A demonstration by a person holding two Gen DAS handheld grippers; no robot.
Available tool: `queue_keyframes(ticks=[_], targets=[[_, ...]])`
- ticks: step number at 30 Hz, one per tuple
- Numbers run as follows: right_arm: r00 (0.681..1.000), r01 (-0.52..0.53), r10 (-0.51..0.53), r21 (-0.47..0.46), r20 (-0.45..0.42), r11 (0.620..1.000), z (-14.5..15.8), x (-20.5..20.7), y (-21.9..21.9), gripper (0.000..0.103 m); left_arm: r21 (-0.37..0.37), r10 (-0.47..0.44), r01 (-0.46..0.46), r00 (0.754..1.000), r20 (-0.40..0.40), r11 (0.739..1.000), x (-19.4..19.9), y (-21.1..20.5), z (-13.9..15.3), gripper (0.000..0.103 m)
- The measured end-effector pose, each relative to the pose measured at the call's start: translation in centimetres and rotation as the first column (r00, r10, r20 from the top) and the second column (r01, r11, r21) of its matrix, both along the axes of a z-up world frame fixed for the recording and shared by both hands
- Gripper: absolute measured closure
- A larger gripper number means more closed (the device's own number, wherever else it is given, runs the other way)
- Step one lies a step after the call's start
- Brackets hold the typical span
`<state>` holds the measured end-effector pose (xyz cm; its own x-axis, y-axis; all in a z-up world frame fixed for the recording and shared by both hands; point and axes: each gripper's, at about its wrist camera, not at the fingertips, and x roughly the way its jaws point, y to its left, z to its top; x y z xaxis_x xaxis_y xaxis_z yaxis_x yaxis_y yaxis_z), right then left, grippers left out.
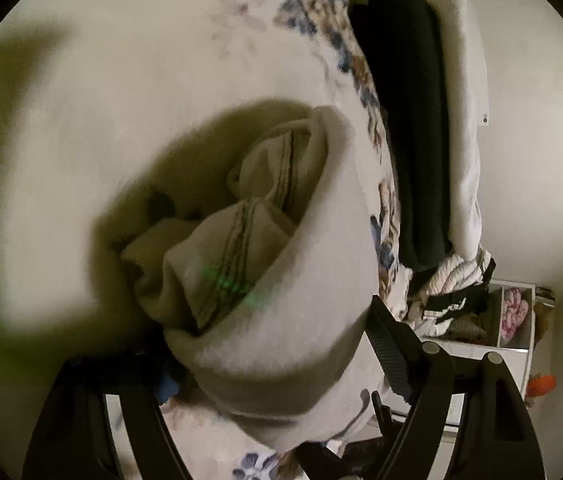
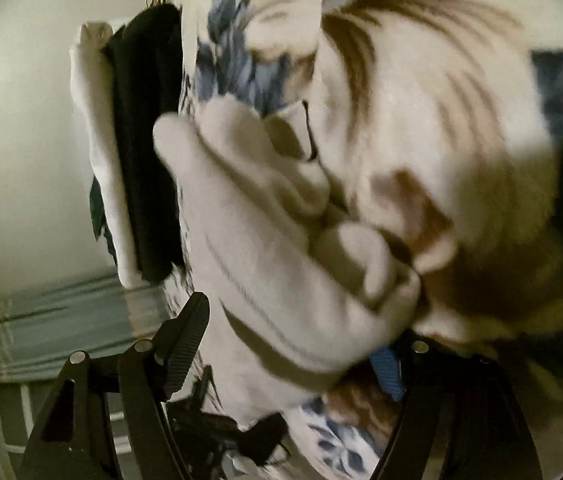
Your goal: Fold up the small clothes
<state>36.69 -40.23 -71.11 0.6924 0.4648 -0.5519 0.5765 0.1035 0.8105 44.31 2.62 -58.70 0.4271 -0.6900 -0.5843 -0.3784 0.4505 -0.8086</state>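
The white sock bundle (image 1: 265,264), rolled with striped cuffs tucked inside, lay on the floral bedspread (image 1: 321,28), close in front of both tools. The left gripper (image 1: 269,344) stood spread, pads off the cloth. The right gripper (image 2: 301,344) likewise stood spread around the bundle (image 2: 281,240). Folded dark and white garments (image 1: 417,128) lay stacked beyond.

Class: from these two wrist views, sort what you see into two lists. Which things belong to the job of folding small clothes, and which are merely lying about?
Belongs to the job:
- white sock bundle, rolled on the floral bedspread
- left gripper, jaws apart
- right gripper, jaws apart

Lying about:
- dark folded garment
- white folded garment
- laundry heap
- pink item in a white bin
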Motion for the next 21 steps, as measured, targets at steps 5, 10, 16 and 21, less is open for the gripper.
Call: queue_keyframes(ticks=[5,10,16,21], targets=[[1.0,0.024,-0.024,-0.051,-0.001,0.998,1.4,-0.2,-0.4,0.073,0.1,-0.033,0.026,0.997,0.068,0.995,0.1,0.2,1.8,0.064],[1.0,0.011,-0.011,-0.115,0.002,0.993,4.4,0.4,0.0,0.08,0.135,-0.051,0.036,0.993,0.109,0.99,-0.1,0.9,4.4,0.068],[0.998,-0.04,0.047,-0.177,0.036,0.983,9.7,1.9,1.0,0.081,0.1,-0.046,0.03,0.986,0.163,0.995,1.4,2.1,9.2,0.069],[0.994,-0.085,0.101,-0.236,0.053,0.968,14.3,4.6,1.3,0.081,0.101,-0.055,0.037,0.982,0.179,0.994,4.4,2.3,10.9,0.072]])
